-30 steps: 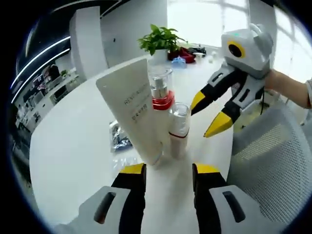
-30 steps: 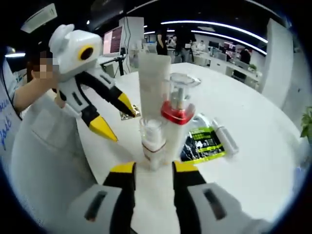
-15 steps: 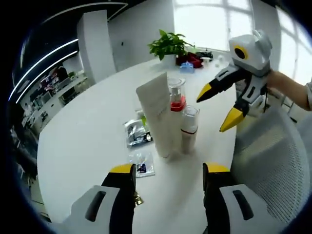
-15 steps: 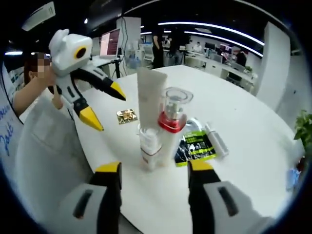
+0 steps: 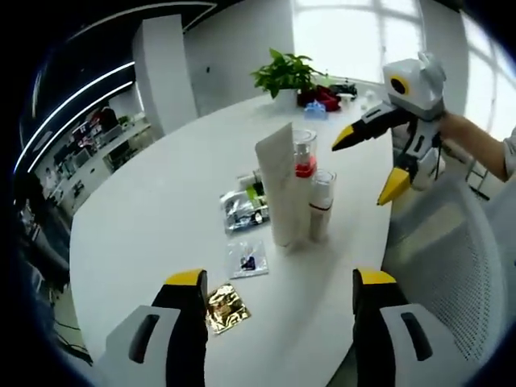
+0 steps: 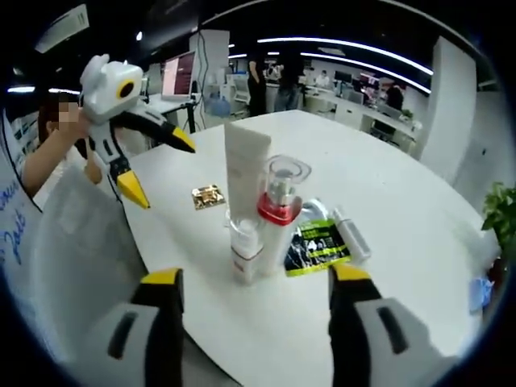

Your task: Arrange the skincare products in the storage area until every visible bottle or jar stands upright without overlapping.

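Three skincare products stand upright close together on the white round table (image 5: 153,218): a tall white tube (image 5: 278,189) (image 6: 246,173), a clear pump bottle with a red collar (image 5: 304,157) (image 6: 278,210), and a short white bottle with a red band (image 5: 321,205) (image 6: 246,246). My left gripper (image 5: 280,278) is open, well back from them, holding nothing. The right gripper (image 5: 368,163) hangs open to the right of the group in the left gripper view. In the right gripper view, my right gripper (image 6: 256,276) is open and empty, with the left gripper (image 6: 157,167) raised at upper left.
Flat sachets lie by the products: a green-black one (image 6: 317,246) (image 5: 244,205), a small clear one (image 5: 246,260), a gold one (image 5: 226,297) (image 6: 207,196). A small white tube (image 6: 349,234) lies flat. A potted plant (image 5: 284,72) stands at the far edge. A mesh chair (image 5: 451,266) is beside the table.
Both grippers have pulled back from the three products, which now look smaller and farther. Both pairs of jaws have spread wider. The products have stayed standing in place.
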A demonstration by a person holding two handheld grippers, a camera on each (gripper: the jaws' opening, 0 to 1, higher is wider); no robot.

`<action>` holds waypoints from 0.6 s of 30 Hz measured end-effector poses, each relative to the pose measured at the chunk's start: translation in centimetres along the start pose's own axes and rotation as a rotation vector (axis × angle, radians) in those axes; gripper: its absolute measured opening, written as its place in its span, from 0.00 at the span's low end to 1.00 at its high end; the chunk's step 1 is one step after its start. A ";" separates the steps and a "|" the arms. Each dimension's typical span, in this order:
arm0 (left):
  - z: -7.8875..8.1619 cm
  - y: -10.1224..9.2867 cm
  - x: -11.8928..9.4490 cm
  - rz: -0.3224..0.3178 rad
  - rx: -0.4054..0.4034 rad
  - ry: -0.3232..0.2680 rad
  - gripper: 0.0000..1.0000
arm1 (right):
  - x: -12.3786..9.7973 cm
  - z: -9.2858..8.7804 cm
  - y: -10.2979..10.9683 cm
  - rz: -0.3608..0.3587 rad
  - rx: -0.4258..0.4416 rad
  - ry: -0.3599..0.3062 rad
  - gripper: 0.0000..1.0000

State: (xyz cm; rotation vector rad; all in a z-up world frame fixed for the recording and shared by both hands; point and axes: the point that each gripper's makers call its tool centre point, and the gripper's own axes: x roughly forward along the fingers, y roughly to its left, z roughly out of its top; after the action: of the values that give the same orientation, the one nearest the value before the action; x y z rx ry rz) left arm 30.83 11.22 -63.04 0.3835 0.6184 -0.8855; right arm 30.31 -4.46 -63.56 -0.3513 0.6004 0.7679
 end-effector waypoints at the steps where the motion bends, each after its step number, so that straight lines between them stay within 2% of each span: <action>1: -0.1 0.1 -0.1 0.002 -0.003 0.001 0.72 | 0.0 0.0 0.0 0.001 -0.001 -0.001 0.77; 18: -0.9 1.3 -1.8 0.019 0.003 -0.001 0.88 | -0.4 0.3 -0.5 0.013 -0.064 0.015 0.92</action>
State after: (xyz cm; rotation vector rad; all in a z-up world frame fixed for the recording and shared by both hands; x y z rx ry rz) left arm 30.74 13.57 -62.52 0.3912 0.6119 -0.8683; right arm 30.53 -4.83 -63.00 -0.4126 0.5932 0.7985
